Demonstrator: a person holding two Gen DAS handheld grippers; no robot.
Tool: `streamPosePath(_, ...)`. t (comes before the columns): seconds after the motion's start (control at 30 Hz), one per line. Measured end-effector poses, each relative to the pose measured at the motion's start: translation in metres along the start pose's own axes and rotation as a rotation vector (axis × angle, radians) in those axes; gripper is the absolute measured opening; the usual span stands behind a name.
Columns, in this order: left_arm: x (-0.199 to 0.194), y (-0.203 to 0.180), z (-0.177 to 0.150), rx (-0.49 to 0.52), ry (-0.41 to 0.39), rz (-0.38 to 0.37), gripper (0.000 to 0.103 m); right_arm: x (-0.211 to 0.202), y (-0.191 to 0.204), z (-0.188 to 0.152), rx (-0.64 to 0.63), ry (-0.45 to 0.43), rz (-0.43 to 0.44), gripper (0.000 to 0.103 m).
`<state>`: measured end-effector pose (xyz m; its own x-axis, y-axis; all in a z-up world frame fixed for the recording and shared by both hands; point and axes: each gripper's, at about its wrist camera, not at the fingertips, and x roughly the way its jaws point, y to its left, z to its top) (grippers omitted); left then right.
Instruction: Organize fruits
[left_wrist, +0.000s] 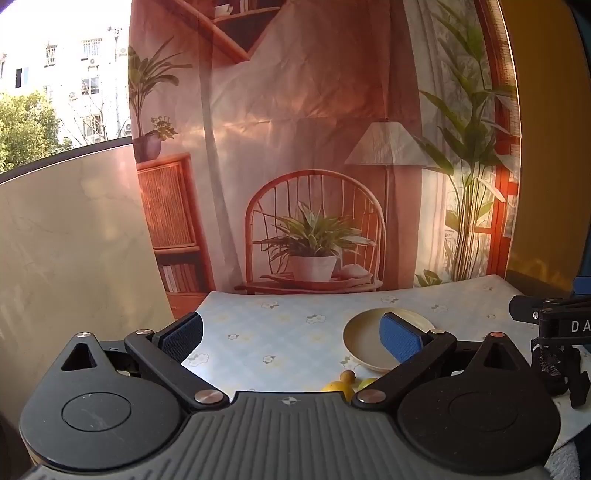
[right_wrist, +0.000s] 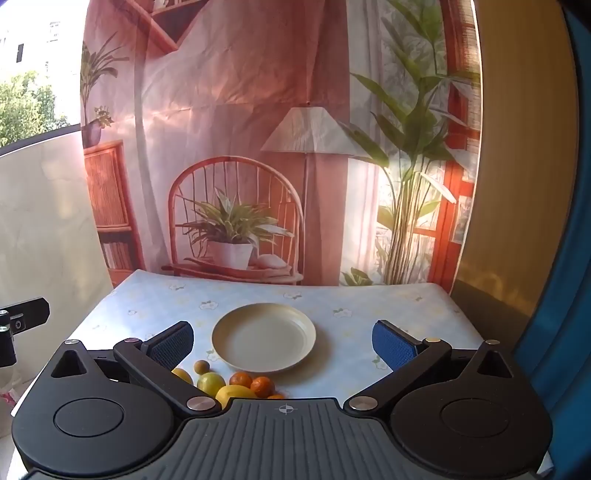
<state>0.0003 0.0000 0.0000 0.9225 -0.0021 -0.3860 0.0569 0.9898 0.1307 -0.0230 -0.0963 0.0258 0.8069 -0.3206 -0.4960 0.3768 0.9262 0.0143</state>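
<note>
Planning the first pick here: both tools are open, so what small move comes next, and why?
Probably lower the right tool toward the nearest orange fruit. The plate holds nothing, the fruits lie in a cluster on the tablecloth just before it, and neither tool grips anything.

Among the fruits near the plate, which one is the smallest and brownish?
The small brown round fruit, lying nearest the plate's left edge; the others are bigger, yellow or orange.

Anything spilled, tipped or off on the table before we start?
Nothing stands out. The plate sits flat and empty on the tablecloth; the fruits lie loose in a cluster just in front of it, none on it. No spill or damage shows.
</note>
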Motion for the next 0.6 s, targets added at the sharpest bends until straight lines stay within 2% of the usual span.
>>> streamPosePath(0.27,0.003,0.011,0.000,-0.001,-0.009,-0.020,0.103,-0.002,-0.002,0.001,0.005,-0.007,0.006,0.103)
streamPosePath(0.6,-0.005,0.002,0.000,0.007,-0.037,-0.003,0.103,-0.003,-0.002,0.002,0.007,-0.012,0.005,0.103)
